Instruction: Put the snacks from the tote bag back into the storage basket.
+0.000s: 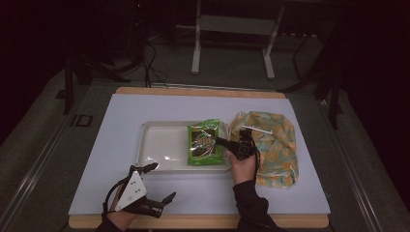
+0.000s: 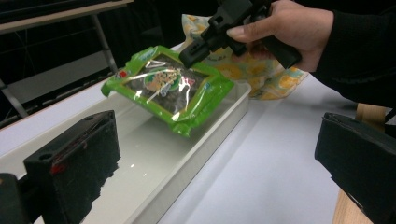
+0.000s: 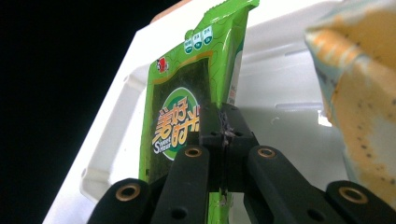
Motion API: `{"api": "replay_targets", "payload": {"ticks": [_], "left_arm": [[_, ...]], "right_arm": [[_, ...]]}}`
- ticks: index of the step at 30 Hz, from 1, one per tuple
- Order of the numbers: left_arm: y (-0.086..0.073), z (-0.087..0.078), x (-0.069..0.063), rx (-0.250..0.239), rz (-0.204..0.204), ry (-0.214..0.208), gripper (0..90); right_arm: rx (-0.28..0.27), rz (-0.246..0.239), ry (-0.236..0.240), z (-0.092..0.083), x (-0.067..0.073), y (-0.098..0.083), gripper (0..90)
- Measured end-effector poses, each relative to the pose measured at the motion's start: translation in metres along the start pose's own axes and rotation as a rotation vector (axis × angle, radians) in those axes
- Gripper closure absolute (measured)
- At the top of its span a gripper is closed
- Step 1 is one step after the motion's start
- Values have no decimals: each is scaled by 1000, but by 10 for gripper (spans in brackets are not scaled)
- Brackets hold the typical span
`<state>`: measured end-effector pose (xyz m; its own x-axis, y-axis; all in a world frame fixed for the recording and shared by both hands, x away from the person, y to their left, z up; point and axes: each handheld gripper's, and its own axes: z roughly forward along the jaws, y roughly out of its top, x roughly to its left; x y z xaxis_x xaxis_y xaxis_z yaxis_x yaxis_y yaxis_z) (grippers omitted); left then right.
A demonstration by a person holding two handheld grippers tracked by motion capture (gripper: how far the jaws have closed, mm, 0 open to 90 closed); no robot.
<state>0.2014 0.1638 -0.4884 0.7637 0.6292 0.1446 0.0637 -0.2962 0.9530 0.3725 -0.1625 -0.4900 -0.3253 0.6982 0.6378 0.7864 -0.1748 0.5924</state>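
Wooden-edged counter [image 1: 203,93] covered by a pale lavender rectangular sheet [image 1: 121,145]. At its centre lies a shallow white rectangular plastic tray [image 1: 159,145]; at 3 o'clock of the tray, touching its rim, rests a crumpled yellow-orange patterned cloth bag [image 1: 273,145]. A green glossy plastic snack packet [image 1: 204,142] hangs tilted over the tray's 3 o'clock end, its lower edge close to the tray floor; contact cannot be told. The right gripper [image 1: 227,143] pinches the packet's edge, its fingers [image 3: 212,140] clamped tight on the film. The left gripper [image 1: 157,182], at 7 o'clock of the tray, holds nothing, fingers [image 2: 74,163] spread wide.
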Motion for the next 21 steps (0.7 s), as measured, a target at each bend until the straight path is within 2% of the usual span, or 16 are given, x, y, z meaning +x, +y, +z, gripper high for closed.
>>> {"api": "replay_targets", "payload": {"ticks": [13, 21], "left_arm": [[0, 0, 0, 4, 3, -3, 6], [0, 1, 0, 6, 5, -6, 6]], "right_arm": [[50, 9, -21, 11, -7, -10, 891], [82, 6, -50, 15, -12, -17, 890]]}}
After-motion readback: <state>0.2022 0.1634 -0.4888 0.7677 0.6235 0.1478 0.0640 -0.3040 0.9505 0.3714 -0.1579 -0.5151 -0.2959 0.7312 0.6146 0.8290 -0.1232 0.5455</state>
